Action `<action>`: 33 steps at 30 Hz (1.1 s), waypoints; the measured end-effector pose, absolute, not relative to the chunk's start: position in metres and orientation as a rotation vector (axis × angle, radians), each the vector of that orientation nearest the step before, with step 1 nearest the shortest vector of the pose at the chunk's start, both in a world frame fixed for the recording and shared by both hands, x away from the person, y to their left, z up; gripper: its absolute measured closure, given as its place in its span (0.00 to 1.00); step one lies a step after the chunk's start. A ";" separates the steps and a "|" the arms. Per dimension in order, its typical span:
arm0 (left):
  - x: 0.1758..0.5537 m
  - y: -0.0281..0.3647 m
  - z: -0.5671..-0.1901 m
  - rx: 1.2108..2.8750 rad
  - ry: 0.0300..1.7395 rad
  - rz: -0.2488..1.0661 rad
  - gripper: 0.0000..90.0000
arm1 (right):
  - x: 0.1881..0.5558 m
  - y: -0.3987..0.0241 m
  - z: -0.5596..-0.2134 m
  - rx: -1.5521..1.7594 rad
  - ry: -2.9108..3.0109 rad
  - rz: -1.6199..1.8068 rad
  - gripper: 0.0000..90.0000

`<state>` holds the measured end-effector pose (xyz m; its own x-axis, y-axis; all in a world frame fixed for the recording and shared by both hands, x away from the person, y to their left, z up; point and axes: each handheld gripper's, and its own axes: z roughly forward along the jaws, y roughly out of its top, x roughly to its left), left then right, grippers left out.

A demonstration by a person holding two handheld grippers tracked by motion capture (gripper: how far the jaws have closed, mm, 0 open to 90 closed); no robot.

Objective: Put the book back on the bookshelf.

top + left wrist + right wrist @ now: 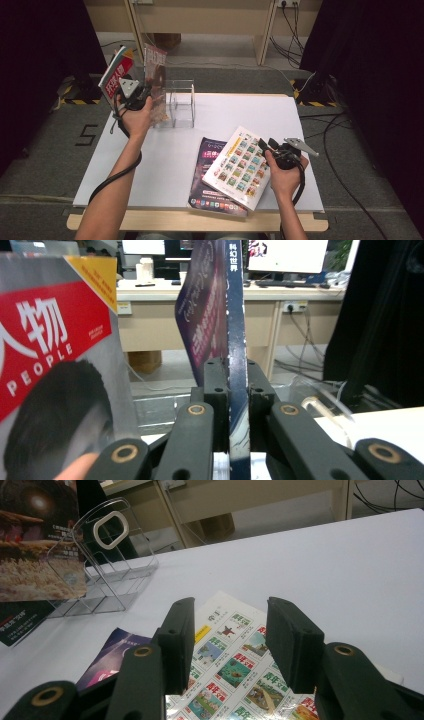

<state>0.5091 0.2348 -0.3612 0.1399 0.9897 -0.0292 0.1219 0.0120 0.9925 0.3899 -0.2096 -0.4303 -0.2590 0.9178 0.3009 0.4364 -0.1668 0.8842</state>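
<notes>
- The white table (pixel 165 160) took up most of the floor space, with a wooden edge on the person's side.
- Two magazines lay flat near the right front: a purple one (pixel 205 170) underneath and a white one (pixel 240 167), printed with a grid of small pictures, partly across it.
- A clear rack (pixel 181 105) stood at the back left of the table, its dividers upright.
- At the rack's left end stood a red magazine (pixel 116 72) with "PEOPLE" on the cover, leaning to the left.
- Beside it a dark magazine (pixel 155 67) stood upright in the rack; in the left gripper view its blue spine (pixel 236 340) ran straight up between the jaws.
- The left gripper (pixel 134 95) was clamped tight on that dark magazine's lower edge, the pads pressed flat against both sides.
- The right gripper (pixel 267 146) hovered at the white magazine's right edge, its jaws spread wide with nothing between them; in the right gripper view the picture grid (pixel 230 675) showed through the gap.
</notes>
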 end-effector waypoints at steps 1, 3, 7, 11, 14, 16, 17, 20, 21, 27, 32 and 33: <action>0.510 0.235 -0.364 1.348 1.204 1.034 0.93 | 0.390 -0.210 -0.431 1.544 1.652 1.418 0.62; 0.510 0.237 -0.370 1.342 1.207 1.039 0.93 | 0.390 -0.211 -0.431 1.544 1.653 1.419 0.62; 0.504 0.241 -0.372 1.329 1.201 1.063 0.92 | 0.390 -0.210 -0.431 1.544 1.653 1.419 0.62; 0.495 0.245 -0.380 1.318 1.200 1.068 0.92 | 0.390 -0.209 -0.430 1.540 1.655 1.421 0.62; 0.486 0.249 -0.385 1.333 1.197 1.069 0.92 | 0.389 -0.209 -0.430 1.539 1.653 1.420 0.62; 0.481 0.252 -0.387 1.327 1.206 1.060 0.92 | 0.389 -0.209 -0.430 1.538 1.655 1.421 0.62; 0.479 0.254 -0.388 1.329 1.213 1.053 0.92 | 0.389 -0.208 -0.430 1.539 1.655 1.421 0.62; 0.473 0.258 -0.390 1.327 1.222 1.045 0.91 | 0.388 -0.207 -0.429 1.537 1.659 1.421 0.62; 0.470 0.259 -0.391 1.333 1.225 1.047 0.91 | 0.388 -0.206 -0.429 1.538 1.660 1.421 0.62; 0.454 0.262 -0.400 1.367 1.231 1.026 0.88 | 0.388 -0.206 -0.428 1.536 1.656 1.425 0.62; 0.446 0.266 -0.412 1.373 1.255 0.998 0.85 | 0.387 -0.205 -0.428 1.533 1.659 1.423 0.62; 0.445 0.267 -0.414 1.372 1.261 0.993 0.84 | 0.387 -0.205 -0.428 1.530 1.658 1.423 0.62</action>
<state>0.4451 0.2670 -0.4137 0.1246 0.9910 -0.0495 0.1845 0.0259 0.9825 0.3871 -0.2052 -0.4277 -0.2681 0.9172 0.2946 0.4304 -0.1596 0.8884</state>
